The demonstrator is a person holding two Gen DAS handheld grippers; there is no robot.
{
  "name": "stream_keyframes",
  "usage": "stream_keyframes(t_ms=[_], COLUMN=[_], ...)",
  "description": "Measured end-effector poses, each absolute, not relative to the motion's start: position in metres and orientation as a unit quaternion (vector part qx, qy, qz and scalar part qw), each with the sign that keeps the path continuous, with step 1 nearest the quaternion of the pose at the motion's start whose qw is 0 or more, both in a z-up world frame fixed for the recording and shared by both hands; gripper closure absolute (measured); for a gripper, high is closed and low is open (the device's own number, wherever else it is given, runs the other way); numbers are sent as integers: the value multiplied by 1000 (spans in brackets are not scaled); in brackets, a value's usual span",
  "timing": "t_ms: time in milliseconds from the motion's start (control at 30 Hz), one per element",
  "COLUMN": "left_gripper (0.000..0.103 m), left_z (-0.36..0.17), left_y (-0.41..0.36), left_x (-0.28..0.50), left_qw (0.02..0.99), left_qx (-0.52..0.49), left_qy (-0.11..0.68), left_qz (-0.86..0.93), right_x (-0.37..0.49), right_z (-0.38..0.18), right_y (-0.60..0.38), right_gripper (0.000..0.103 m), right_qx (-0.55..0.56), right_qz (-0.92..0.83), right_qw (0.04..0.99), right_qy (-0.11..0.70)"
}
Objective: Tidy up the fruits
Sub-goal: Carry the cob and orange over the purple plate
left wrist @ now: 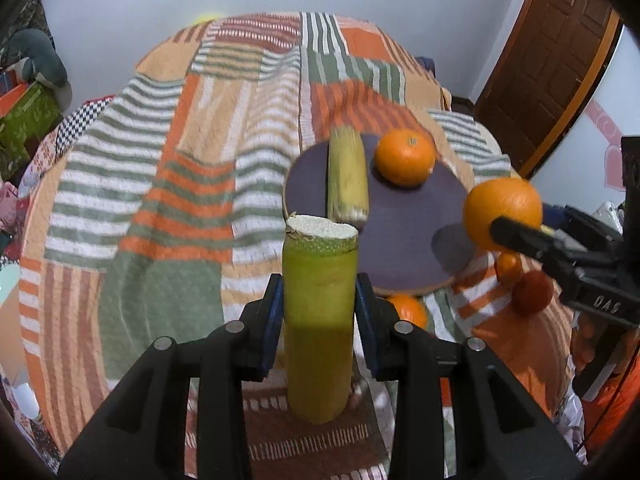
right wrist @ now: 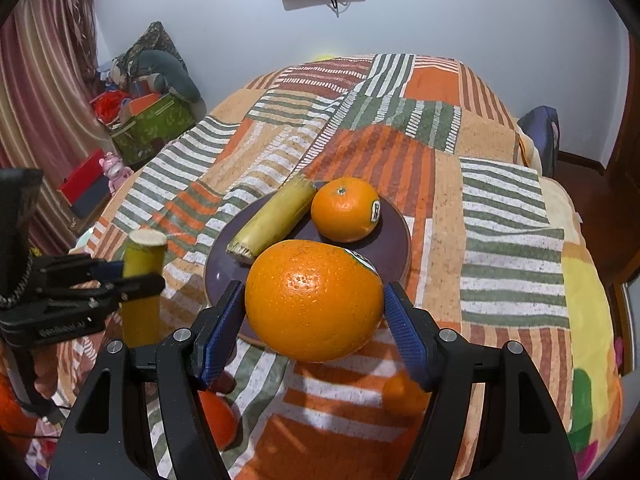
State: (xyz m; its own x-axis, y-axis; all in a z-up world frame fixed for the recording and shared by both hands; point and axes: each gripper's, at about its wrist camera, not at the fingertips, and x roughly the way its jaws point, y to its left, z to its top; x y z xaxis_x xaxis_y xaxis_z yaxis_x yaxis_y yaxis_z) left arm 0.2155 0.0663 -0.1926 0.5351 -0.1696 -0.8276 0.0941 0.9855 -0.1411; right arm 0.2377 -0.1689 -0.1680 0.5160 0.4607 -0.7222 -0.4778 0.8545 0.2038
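Sugarcane piece (left wrist: 319, 312) stands upright, clamped between the blue pads of the left gripper (left wrist: 319, 304), held above the striped quilt (left wrist: 160, 184) just short of the purple plate (left wrist: 400, 240). Right gripper (right wrist: 315, 308) pinches a large orange (right wrist: 314, 300) over the plate's near rim. Farther back, on the plate, lie a second cane piece (right wrist: 272, 218) and a smaller orange (right wrist: 344, 208).
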Motion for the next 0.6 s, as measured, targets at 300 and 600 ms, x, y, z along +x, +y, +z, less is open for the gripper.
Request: stream_keyframes(t_ms=[300,600], left_gripper=[69,70], left_z=[-185,-193], left_y=[65,64], left_x=[252,293], left_qw=[882,878], left_qx=[-40,-38], left_qy=[463,469], left_qz=[-80,-84], right_x=[251,267], right_z=[-175,-187], right_y=[-160,-148], right_gripper=[36,36], right_qx=[-16,-21], right_qz=[273,278], right_qw=[867,861], right_qy=[417,426])
